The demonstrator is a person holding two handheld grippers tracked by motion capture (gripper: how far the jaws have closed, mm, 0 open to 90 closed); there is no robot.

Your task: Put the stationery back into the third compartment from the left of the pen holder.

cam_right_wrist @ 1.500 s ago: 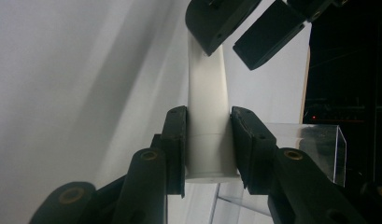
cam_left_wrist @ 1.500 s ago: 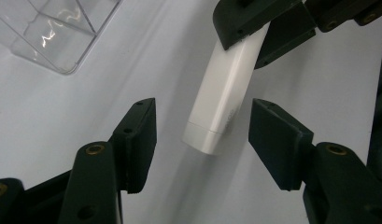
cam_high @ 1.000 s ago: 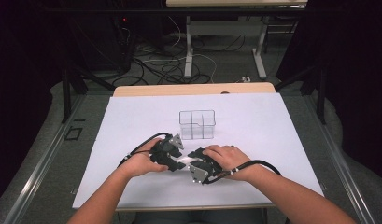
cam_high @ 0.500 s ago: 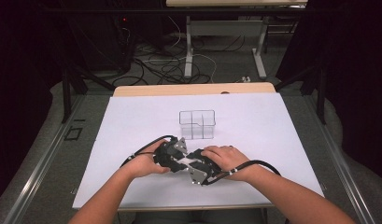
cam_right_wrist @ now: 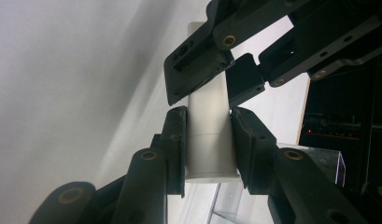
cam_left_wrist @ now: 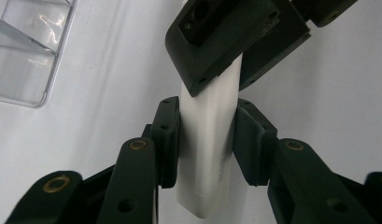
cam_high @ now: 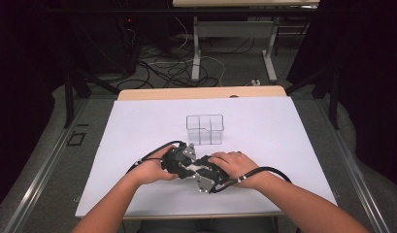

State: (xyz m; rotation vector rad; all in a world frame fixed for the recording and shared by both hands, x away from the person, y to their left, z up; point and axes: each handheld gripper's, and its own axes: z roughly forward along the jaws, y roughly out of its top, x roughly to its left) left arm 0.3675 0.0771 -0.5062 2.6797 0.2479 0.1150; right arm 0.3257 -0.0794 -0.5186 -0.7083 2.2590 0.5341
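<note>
A white, slim bar-shaped piece is held between both grippers low over the table. In the left gripper view, my left gripper has its pads against the piece's two sides near one end. Its jaws have just been closing on it. The right gripper grips the far end there. In the right gripper view, my right gripper is shut on the piece's rounded end, with the left gripper clamped just beyond. In the high view, the left gripper and right gripper meet tip to tip.
A clear plastic box with compartments stands just beyond the hands, also at the upper left of the left gripper view. A white sheet covers the table. Cables trail from both grippers. Dark floor and desk legs lie beyond the far edge.
The left hand has edged slightly toward the right one, so the two grippers sit closer together. The right hand has stayed put.
</note>
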